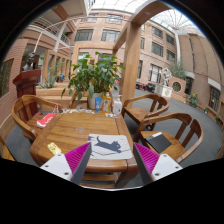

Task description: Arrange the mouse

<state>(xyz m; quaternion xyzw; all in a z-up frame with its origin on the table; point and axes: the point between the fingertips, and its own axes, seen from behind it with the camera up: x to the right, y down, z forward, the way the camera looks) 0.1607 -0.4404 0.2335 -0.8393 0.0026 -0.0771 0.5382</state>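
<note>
A white mouse mat [108, 146] with a black cat figure lies at the near edge of a wooden table [75, 130], just ahead of my fingers. My gripper [112, 162] is open and empty, held above the table's near edge. Its magenta pads [76, 158] stand wide apart, one to each side of the mat. I cannot make out a mouse on the table.
A yellow object [53, 148] lies at the table's near left corner. Bottles [106, 102] and a leafy plant [95, 74] stand at the far end. Wooden chairs ring the table; the right one [172, 135] holds a black flat item [157, 141], and the left one holds something red [45, 119].
</note>
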